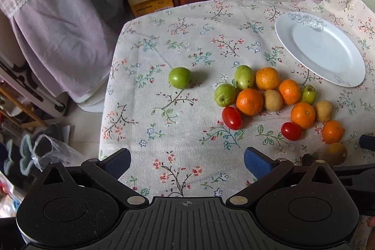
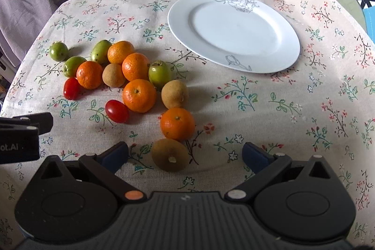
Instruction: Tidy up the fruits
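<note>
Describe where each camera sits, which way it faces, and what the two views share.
Left wrist: on the left gripper, low over the table's near left, looking forward at the lone green fruit and the fruit pile; own open jaws show.
Right wrist: on the right gripper, near edge, facing the white plate; own open jaws show, with the brown fruit between them.
Shared: plate, pile, floral tablecloth.

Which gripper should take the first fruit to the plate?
Right. The right gripper is open with the brown fruit between its fingers, and the plate is just ahead. The left gripper is open over bare tablecloth.
</note>
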The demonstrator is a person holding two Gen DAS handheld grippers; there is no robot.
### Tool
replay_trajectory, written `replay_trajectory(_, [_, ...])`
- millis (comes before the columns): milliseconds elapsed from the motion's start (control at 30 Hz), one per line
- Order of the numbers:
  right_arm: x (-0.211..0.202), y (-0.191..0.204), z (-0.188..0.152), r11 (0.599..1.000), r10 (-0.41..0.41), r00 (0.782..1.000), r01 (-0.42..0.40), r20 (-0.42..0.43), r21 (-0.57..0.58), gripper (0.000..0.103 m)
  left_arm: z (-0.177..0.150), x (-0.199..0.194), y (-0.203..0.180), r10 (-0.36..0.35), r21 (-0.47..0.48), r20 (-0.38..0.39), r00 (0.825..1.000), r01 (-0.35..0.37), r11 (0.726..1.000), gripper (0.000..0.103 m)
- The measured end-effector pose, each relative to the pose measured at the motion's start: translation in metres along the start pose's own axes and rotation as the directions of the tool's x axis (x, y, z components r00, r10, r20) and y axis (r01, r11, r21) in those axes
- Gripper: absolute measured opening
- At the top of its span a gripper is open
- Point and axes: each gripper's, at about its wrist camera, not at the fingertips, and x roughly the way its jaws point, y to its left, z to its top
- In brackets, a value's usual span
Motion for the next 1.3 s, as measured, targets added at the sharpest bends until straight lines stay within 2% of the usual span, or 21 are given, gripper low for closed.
replay_trajectory(233, [0.000, 0.001, -0.002, 1.000, -0.002, 1.000, 0.002, 0.006, -0.004, 0.102, 0.002, -0.005, -0.002, -0.023, 0.010, -0.003, 1.000, 0.023, 1.000, 0.103])
replay_trajectory(433, [0.000, -0.001, 0.004, 0.999, -0.017, 0.997, 0.021, -0.075, 0.047, 0.102, 0.002, -0.011, -0.004, -0.027, 0.024, 0.024, 0.999, 0.026, 0.999, 0.103])
replay_trajectory(633, [-0.005, -0.002, -0.002, 0.995, -0.032, 0.990, 0.044, -0.136, 0.088, 0.103, 0.003, -0.013, 0.003, -0.029, -0.005, 0.043, 0.999, 0.029, 1.000, 0.103])
replay_trajectory(933, [-0.001, 0.004, 0.006, 0.979, -0.054, 0.961, 0.105, -0.272, 0.177, 0.103, 0.005, -0.015, 0.015, -0.042, -0.052, 0.060, 0.997, 0.045, 0.998, 0.103])
replay_trajectory(1067, [-0.002, 0.006, 0.004, 0.983, -0.049, 0.964, 0.093, -0.260, 0.157, 0.103, 0.003, -0.018, 0.019, -0.049, -0.062, 0.072, 0.996, 0.053, 0.997, 0.103])
replay_trajectory(1300, [-0.014, 0.007, -0.023, 0.988, -0.061, 0.984, 0.083, -0.168, 0.128, 0.102, 0.003, -0.024, 0.021, -0.082, -0.066, 0.091, 0.992, 0.088, 0.994, 0.103])
